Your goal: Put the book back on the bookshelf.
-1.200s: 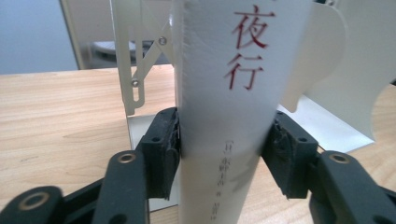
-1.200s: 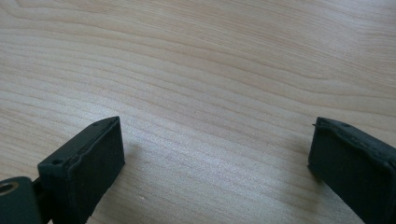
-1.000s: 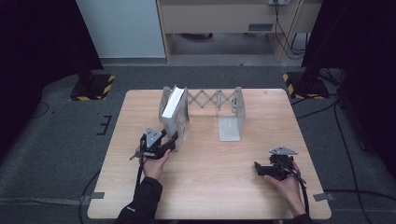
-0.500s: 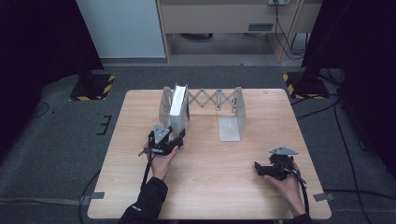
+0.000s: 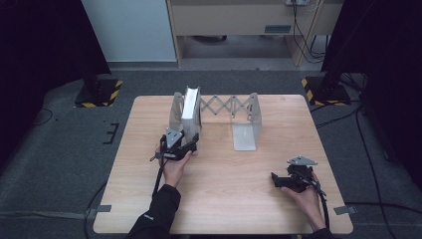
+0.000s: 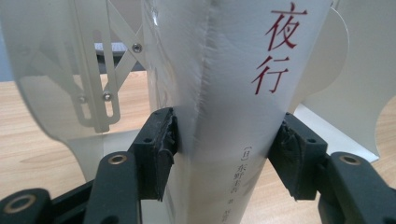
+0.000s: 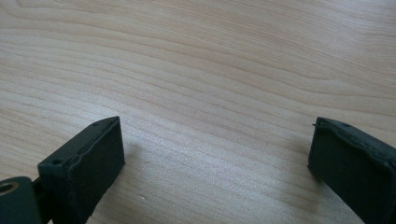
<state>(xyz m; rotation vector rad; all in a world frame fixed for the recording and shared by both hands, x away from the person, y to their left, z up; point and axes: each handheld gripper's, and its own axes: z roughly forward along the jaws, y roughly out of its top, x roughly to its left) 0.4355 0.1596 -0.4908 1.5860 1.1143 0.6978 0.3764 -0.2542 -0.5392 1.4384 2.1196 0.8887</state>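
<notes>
- High view: overhead, near side, facing forward-down over table point(image 5: 234, 199).
- Left gripper view: close on book point(image 6: 233, 116), shared with high view point(image 5: 190, 107).
- Right gripper view: close above tabletop.

We see two black hand-held grippers, left gripper point(image 5: 191, 143) and right gripper point(image 5: 272, 179), each topped by a grey three-cornered plate, trailing a black cable; brass-ringed screws mark the jaw arms, and the person's sleeves are dark.

Book point(image 6: 233, 93) top and foot cut by frame edges (left gripper view); small spine print blurred, unreadable.
</notes>
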